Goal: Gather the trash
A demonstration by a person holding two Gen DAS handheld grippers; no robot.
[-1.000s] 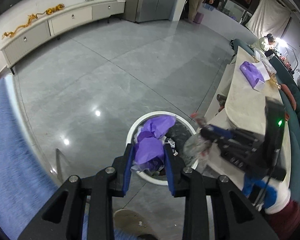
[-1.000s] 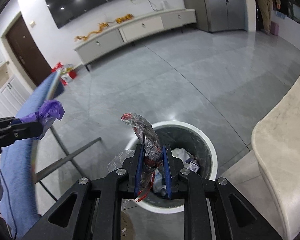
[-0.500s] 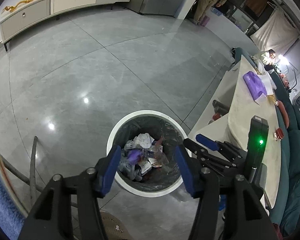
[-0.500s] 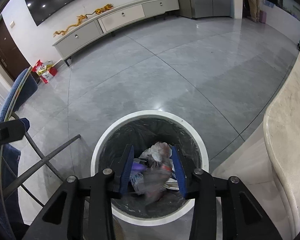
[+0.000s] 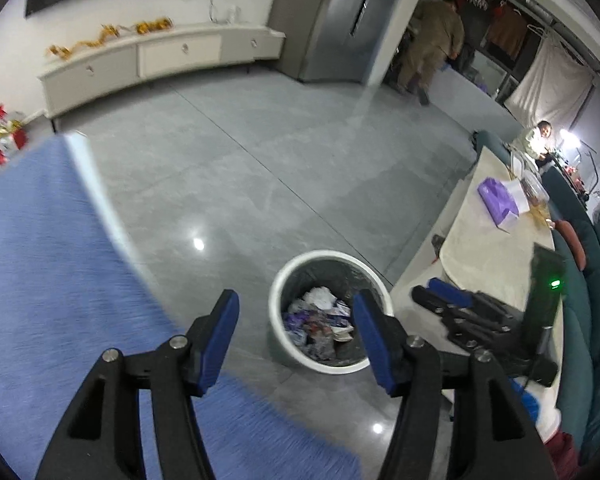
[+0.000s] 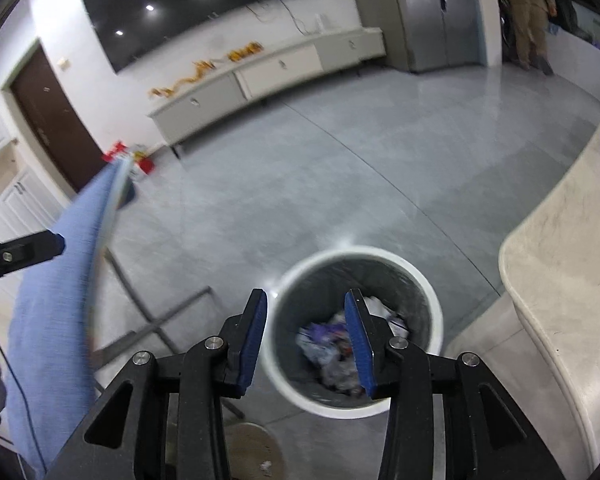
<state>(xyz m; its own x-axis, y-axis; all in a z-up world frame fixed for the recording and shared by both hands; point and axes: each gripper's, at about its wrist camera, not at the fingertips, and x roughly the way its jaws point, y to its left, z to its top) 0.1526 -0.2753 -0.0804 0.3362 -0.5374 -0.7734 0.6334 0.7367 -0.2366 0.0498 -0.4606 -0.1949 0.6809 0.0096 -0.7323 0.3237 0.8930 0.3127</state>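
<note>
You're standing over a glossy grey tiled floor (image 5: 284, 152) with ceiling lights glinting off it. The round white-rimmed bin with a dark liner (image 6: 358, 256) sits on that floor just beside the rounded end of the pale cream stone table (image 6: 560, 280). The crumpled wrappers and purple scrap (image 5: 320, 320) lie down inside the bin. Your left gripper (image 5: 296, 312) has its blue-padded jaws opening wide with nothing between them, and your right gripper (image 6: 306, 308) is opening too, also empty, pointing down at the bin. A blue fabric chair back (image 5: 48, 280) crowds your left side. Further off there's a long white low cabinet (image 6: 268, 76) along the wall under a big black wall screen (image 6: 188, 4), and a dark brown door (image 6: 52, 120).
</note>
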